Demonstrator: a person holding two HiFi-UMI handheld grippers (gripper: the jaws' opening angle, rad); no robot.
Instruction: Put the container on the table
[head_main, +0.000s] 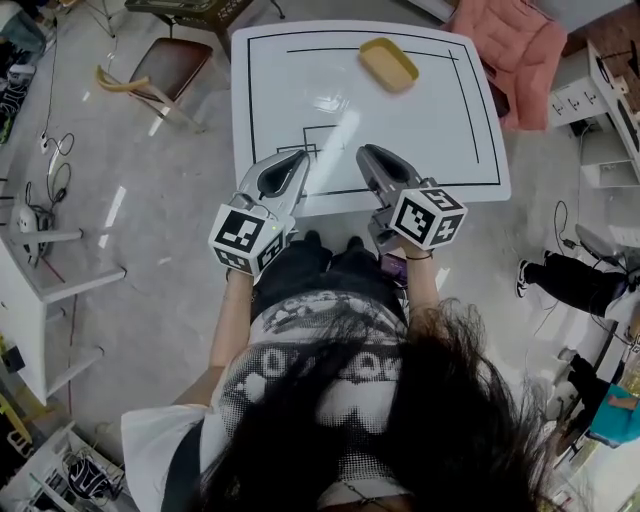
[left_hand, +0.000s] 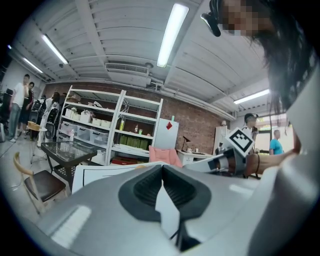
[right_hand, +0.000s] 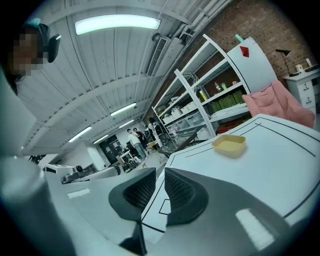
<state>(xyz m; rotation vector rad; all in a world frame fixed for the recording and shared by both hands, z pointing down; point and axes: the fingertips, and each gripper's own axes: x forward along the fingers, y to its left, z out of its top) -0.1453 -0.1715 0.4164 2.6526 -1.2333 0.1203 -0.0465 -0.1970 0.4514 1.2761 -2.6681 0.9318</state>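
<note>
Container (head_main: 388, 63) sits near the tabletop (head_main: 290, 90) far edge; left gripper (head_main: 299, 156) jaws together, right gripper (head_main: 368, 152) jaws narrow, both empty, so a stray nudge could push it off.

The right gripper (right_hand: 160, 170) hangs over the near edge of the table (right_hand: 280, 170), jaws slightly apart, nothing between them. A yellow container (right_hand: 230, 145) sits farther in on the table, well clear.

No legible text, brand or number is present. The marker cube (head_main: 245, 238) of the left gripper (head_main: 298, 157) and that of the right gripper (head_main: 366, 153) carry only black-and-white square codes. A red diamond sticker (left_hand: 170, 125) on the white cabinet (left_hand: 164, 137) shows no characters.
</note>
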